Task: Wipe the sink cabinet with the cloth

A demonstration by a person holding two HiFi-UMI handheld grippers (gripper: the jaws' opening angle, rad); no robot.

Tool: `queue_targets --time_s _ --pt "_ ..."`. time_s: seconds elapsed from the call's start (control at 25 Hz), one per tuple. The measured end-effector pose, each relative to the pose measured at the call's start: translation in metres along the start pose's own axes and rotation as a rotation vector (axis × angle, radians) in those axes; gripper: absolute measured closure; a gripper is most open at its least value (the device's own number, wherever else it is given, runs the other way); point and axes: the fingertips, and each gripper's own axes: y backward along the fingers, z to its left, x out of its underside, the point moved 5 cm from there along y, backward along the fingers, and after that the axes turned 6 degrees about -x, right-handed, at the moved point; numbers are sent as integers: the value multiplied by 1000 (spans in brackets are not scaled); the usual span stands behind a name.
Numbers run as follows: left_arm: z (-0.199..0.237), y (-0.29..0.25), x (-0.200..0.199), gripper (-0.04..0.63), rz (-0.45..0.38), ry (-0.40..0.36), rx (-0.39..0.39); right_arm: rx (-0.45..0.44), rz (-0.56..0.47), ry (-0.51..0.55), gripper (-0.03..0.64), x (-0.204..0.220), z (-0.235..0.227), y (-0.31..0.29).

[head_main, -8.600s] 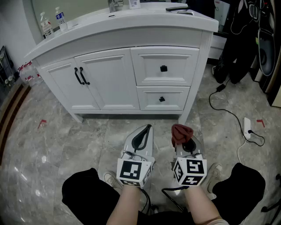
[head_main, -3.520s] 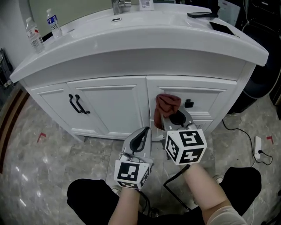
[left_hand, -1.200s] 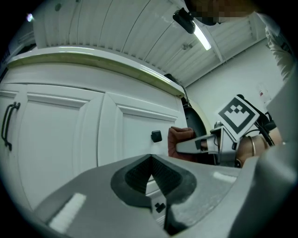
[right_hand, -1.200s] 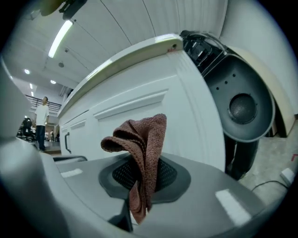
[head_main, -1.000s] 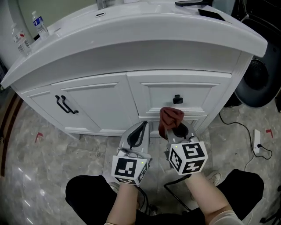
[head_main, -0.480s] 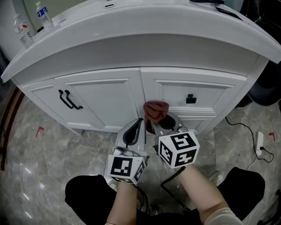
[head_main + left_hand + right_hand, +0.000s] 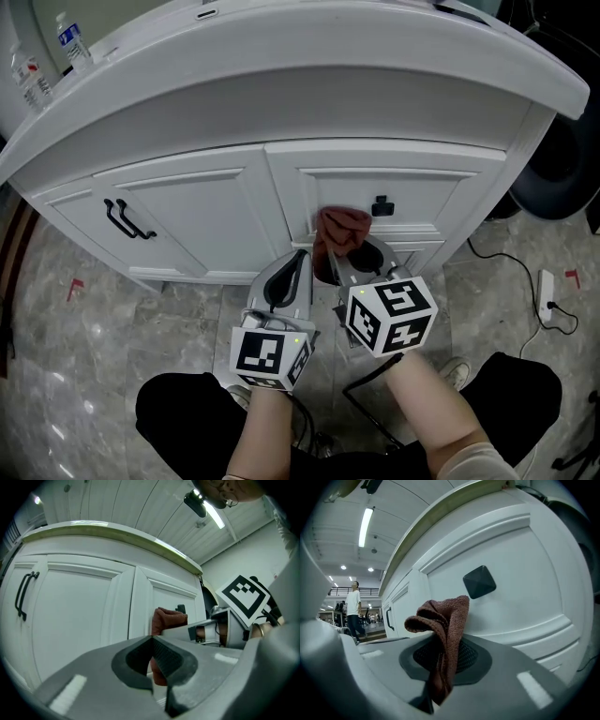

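The crumpled reddish-brown cloth, pinched in the right hand-held gripper, lies close against the white sink cabinet drawer front, while the left hand-held gripper is pressed together, empty.

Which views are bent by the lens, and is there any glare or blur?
Head view: sharp, evenly lit, the cabinet top bows. Left gripper view: strong fisheye, black corners, a ceiling lamp glares. Right gripper view: same fisheye; the cloth is sharp, the drawer front bulges.

Grey marbled floor, white power strip at right, long ceiling strip light
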Motion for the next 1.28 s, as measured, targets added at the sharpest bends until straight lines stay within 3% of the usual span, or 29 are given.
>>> queue_targets --time_s 0.48,0.72,1.28 --pt "-33 -19 1 595 3 -5 67 48 -20 -94 538 -8 -37 33" --pt "-53 -28 2 595 5 -3 106 158 -38 -44 537 -17 -65 62" --pt "-91 -37 12 595 25 10 173 306 -58 -30 537 -20 -111 113"
